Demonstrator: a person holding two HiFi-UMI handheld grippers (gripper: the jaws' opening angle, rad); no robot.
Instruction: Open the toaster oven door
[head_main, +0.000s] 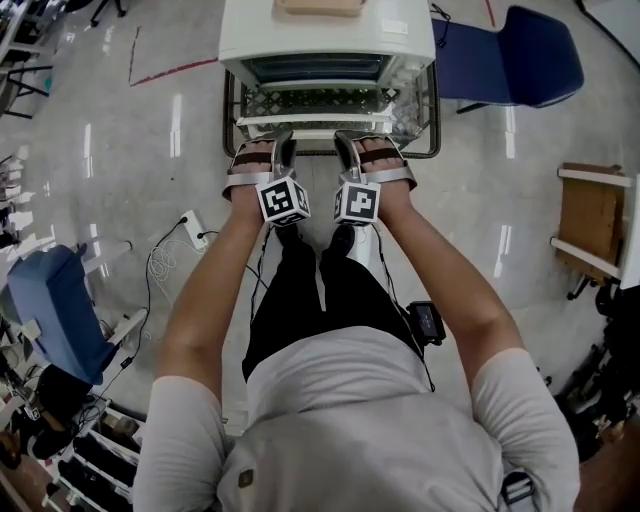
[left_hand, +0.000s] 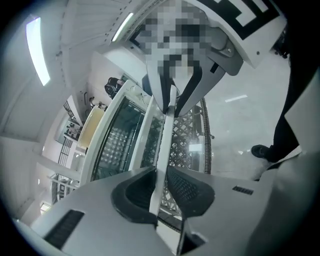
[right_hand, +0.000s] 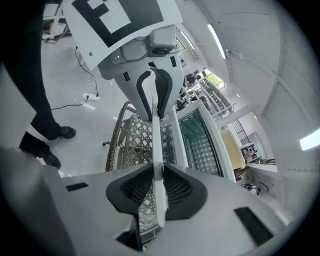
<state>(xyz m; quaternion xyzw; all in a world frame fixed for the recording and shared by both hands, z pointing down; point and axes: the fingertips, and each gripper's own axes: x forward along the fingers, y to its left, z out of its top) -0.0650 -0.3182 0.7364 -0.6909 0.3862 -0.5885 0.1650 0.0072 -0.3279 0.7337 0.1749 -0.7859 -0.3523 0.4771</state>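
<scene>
The oven stands straight ahead of the person, white, on a dark wire frame on the pale floor. Its door is tipped out toward the person. A lattice-patterned panel shows between the glass front and the white handle that runs along the near edge.

Both claws are on that handle, side by side. The left gripper grips it left of the middle and the right gripper just right of the middle, their marker cubes nearly touching.

In the left gripper view, the left gripper has its 2 dark ribbed pads closed against the handle - the bar runs between them with no gap on either side. The right gripper is clamped on the same bar further along.

In the right gripper view it is the same: the right gripper pinches the handle between its pads, and the left gripper holds the bar beyond it. The oven's glass and the rack behind it show to the right.

A flat tan thing lies on the oven's top. A blue chair stands at the right behind the oven - well apart from the hands - and a white power strip lies on the floor at the left.
</scene>
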